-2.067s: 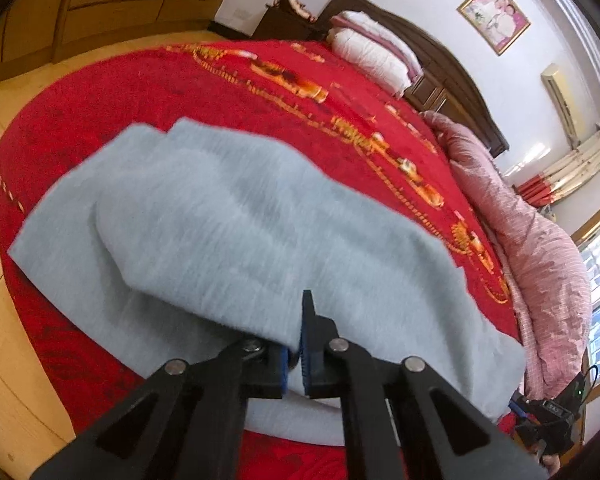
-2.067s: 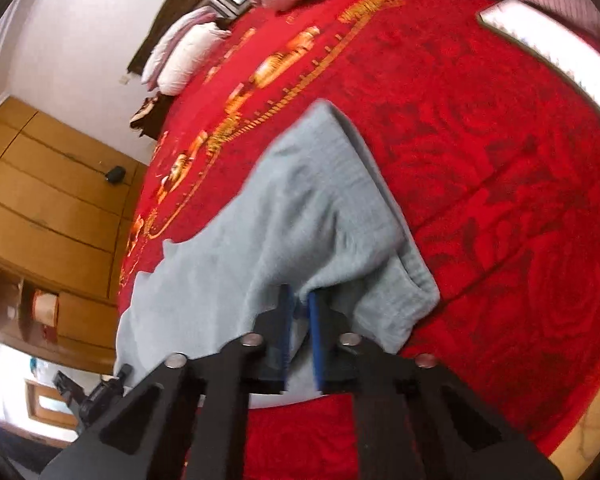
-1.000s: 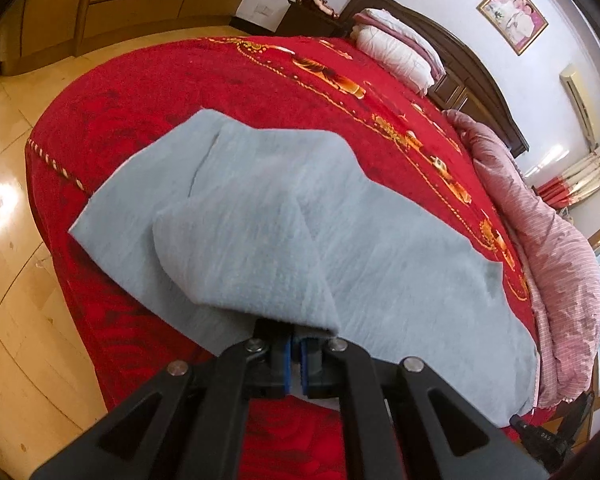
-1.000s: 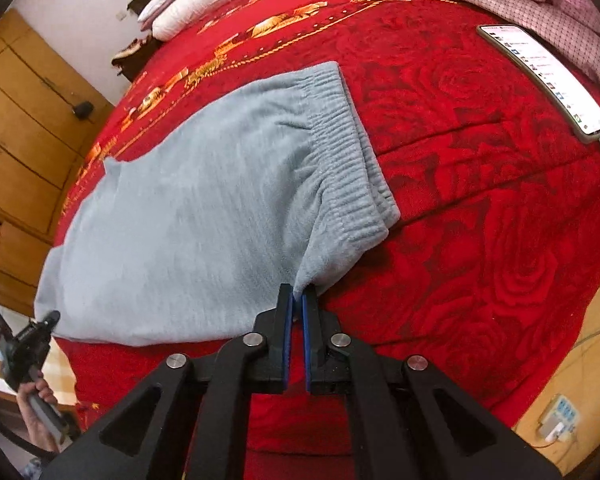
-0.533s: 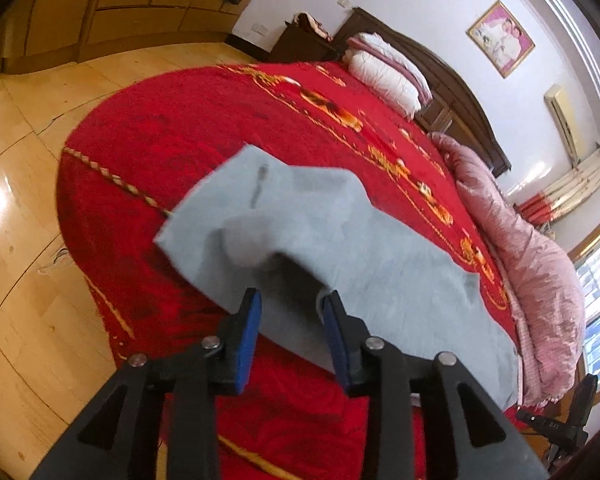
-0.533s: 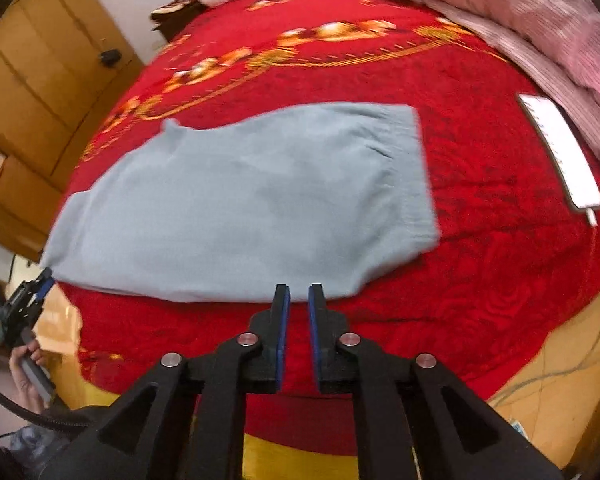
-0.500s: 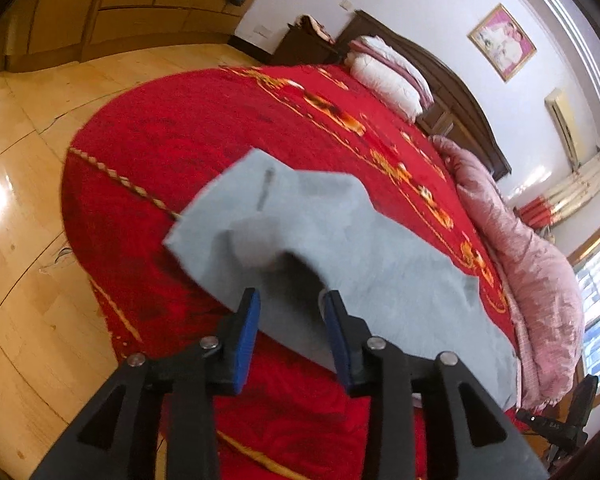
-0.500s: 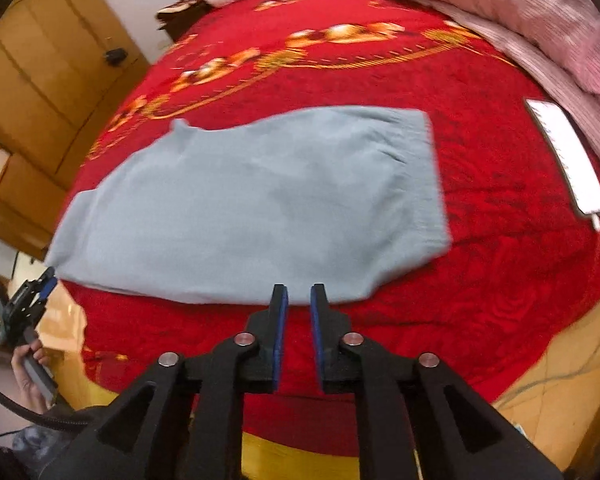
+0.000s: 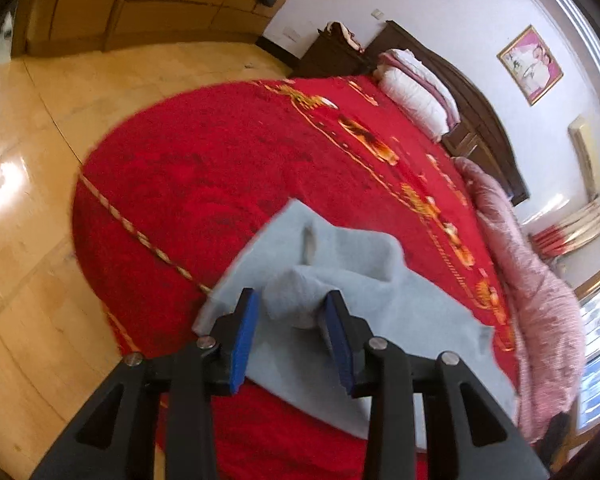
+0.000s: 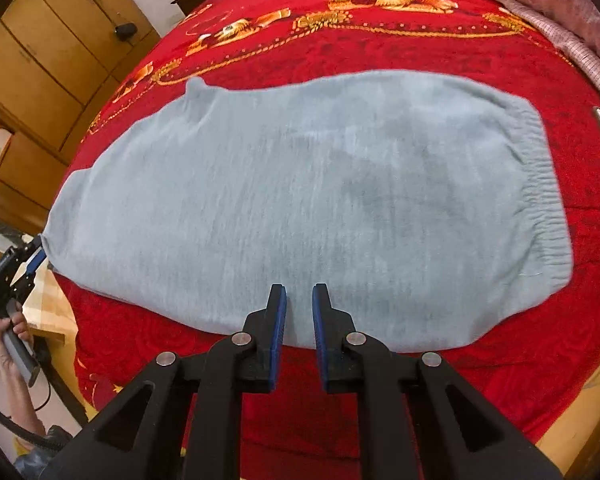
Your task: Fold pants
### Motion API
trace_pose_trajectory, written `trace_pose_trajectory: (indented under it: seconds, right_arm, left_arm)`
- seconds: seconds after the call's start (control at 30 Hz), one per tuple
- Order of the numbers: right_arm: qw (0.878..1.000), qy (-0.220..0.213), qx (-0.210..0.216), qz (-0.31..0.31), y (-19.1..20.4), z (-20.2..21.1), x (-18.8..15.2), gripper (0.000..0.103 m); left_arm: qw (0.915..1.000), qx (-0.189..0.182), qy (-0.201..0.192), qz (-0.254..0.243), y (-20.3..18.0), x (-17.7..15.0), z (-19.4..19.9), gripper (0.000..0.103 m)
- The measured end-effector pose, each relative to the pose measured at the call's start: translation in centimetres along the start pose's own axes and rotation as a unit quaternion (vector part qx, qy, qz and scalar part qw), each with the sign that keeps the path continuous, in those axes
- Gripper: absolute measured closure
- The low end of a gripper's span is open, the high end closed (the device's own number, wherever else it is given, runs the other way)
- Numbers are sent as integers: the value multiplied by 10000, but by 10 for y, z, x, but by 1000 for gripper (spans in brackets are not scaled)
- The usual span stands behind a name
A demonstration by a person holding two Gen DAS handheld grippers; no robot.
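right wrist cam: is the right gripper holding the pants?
No. The right gripper has its jaws apart with nothing pinched between them, and the grey pants lie flat on the red bedspread.

- Left wrist view: from behind the left gripper [image 9: 290, 332], slanting down along the bed [image 9: 204, 168] towards the headboard, close over the pants [image 9: 380, 292] hem end.
- Right wrist view: from behind the right gripper [image 10: 299, 312], steeply down, pants [image 10: 320, 200] spread just past the fingertips.
- Shared: pants, red bed; left gripper [image 10: 34, 262] at the right view's left edge.

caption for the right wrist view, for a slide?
Right gripper open over grey pants laid flat on the red bedspread, waistband at right.
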State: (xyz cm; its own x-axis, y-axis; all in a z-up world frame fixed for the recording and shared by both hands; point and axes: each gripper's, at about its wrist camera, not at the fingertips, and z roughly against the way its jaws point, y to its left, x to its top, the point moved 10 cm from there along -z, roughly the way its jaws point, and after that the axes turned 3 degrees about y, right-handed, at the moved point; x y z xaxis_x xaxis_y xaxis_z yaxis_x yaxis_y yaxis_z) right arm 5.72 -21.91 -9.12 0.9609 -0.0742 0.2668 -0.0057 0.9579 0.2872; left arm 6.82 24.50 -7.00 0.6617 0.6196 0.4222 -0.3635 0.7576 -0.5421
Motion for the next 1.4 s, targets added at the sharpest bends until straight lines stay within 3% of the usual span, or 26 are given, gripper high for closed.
trace_pose_trajectory:
  seconds: [0.13, 0.37, 0.47, 0.5, 0.53, 0.63, 0.73, 0.87, 1.03, 1.2, 1.27, 1.4]
  right_arm:
    - [10000, 64, 57, -37, -3, -7, -2, 88]
    - [9998, 40, 197, -93, -8, -8, -2, 88]
    - [9997, 33, 235, -113, -10, -8, -4, 88]
    - [9996, 25, 252, -118, -12, -6, -5, 88]
    - [9995, 19, 274, -127, -12, -6, -5, 88]
    - [9994, 5, 317, -165, -14, -5, -5, 88]
    - [9993, -22, 334, -162, -15, -4, -7, 88]
    - [9990, -7, 388, -204, -18, -6, -10, 88]
    - [9985, 52, 468, -271, -20, -11, -13, 88]
    - [9982, 73, 513, -290, -21, -15, -15, 88]
    - [9983, 74, 501, -294, -21, -16, -15, 88]
    - [9993, 93, 337, -141, -16, -16, -13, 88]
  left_arm:
    - [9997, -179, 50, 131, -9, -9, -12, 65]
    - [9960, -603, -328, 572, -28, 5, -17, 63]
    - [9985, -280, -406, 254, -40, 12, -20, 71]
    - [9987, -229, -433, 109, -47, 13, -20, 88]
    - [9987, -250, -449, 43, -53, 14, -21, 92]
    - [9976, -458, -466, -232, -79, 10, -21, 92]
    - [9947, -733, -175, -693, -112, -8, -27, 93]
    - [9891, -742, 301, -1239, -137, -39, -47, 93]
    - [9824, -339, 583, -1744, -144, -68, -66, 92]
    - [9799, 105, 187, -1981, -143, -59, -62, 87]
    - [9797, 221, 32, -1991, -136, -52, -55, 94]
    - [9808, 441, -530, -1827, -114, -29, -22, 97]
